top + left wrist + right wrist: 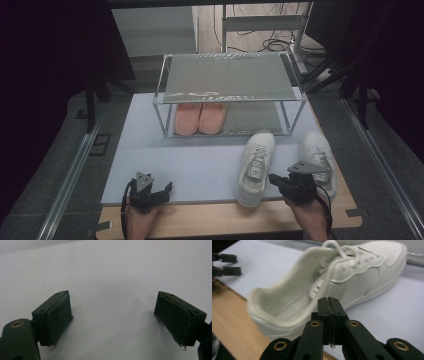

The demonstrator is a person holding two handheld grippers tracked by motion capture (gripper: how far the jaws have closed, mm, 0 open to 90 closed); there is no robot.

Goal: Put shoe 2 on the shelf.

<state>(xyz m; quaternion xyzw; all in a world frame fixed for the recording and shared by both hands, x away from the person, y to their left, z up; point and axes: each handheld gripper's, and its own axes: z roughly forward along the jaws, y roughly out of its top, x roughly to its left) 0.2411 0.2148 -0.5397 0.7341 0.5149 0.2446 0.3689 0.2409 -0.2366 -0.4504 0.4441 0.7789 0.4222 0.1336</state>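
Note:
Two white sneakers lie on the pale mat: one [255,167] in front of the rack, toe pointing away, and a second [317,156] to its right, partly behind my right hand. My right gripper [273,179] sits just right of the nearer sneaker's heel. In the right gripper view its jaws are pressed together with nothing between them, close to the sneaker [329,280]. My left gripper [167,188] rests at the mat's front left. Its pads [58,318] stand wide apart over bare mat. A pair of pink slippers [200,117] sits on the rack's lower shelf.
A two-tier metal-framed shoe rack [227,77] stands at the back of the mat [150,150], its top shelf bare. A wooden board [215,220] edges the front. Metal rails run along both sides; cables lie on the floor behind.

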